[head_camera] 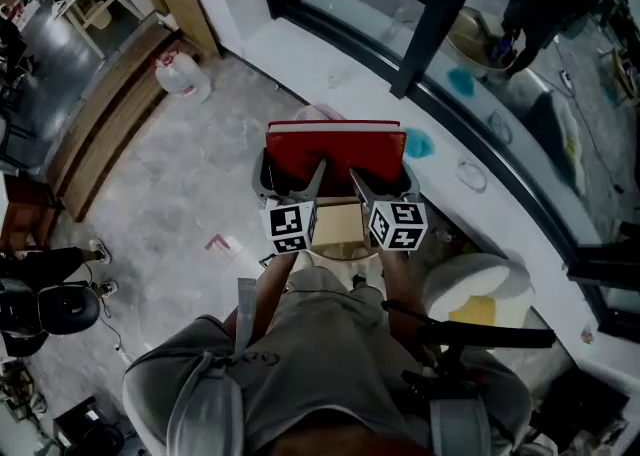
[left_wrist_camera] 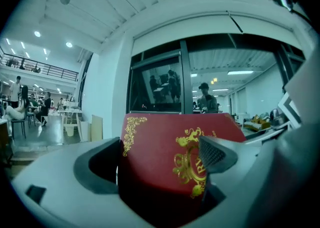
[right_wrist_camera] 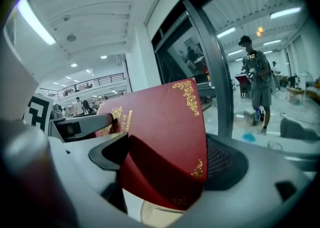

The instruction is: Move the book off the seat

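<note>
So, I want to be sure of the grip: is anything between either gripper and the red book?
Nothing visible is. The left gripper and the right gripper each clamp the red book directly, with its cover between their jaws.

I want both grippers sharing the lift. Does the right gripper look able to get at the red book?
Yes, it seems so: the right gripper has its jaws shut on the red book, with nothing in between.

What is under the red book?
A pale wooden seat shows below the red book, at its near edge. The book covers the rest of the seat, so anything lying there cannot be seen.
</note>
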The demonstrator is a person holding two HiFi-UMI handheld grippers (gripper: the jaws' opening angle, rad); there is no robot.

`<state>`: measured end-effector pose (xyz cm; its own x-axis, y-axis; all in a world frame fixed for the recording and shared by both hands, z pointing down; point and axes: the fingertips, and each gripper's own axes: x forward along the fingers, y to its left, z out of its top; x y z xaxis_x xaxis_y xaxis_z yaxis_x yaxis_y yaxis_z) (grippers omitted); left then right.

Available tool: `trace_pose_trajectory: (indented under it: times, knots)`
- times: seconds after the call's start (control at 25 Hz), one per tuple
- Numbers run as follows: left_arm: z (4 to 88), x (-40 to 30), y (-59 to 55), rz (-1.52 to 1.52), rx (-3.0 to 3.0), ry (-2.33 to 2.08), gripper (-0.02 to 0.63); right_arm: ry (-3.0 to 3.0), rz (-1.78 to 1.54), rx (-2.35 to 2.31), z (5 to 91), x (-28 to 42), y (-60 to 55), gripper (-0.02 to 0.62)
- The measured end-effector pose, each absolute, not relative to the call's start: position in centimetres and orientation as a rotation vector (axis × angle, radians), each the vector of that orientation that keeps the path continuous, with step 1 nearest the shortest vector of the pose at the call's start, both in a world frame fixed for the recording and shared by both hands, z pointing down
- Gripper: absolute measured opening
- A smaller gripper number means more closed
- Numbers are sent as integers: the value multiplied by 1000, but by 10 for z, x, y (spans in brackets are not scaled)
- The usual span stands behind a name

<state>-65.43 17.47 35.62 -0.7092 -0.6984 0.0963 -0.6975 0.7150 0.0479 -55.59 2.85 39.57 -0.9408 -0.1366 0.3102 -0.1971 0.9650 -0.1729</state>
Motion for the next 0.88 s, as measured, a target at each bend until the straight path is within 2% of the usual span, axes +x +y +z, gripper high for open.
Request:
trace_pose_trajectory:
  times: [0.4, 0.88]
  knots:
    - [587, -648, 172, 84, 1016, -2442, 485, -2456, 475, 271, 611, -536, 34, 437]
    - [858, -587, 177, 120, 868, -2102, 486, -2102, 568, 261, 876, -466, 47, 439]
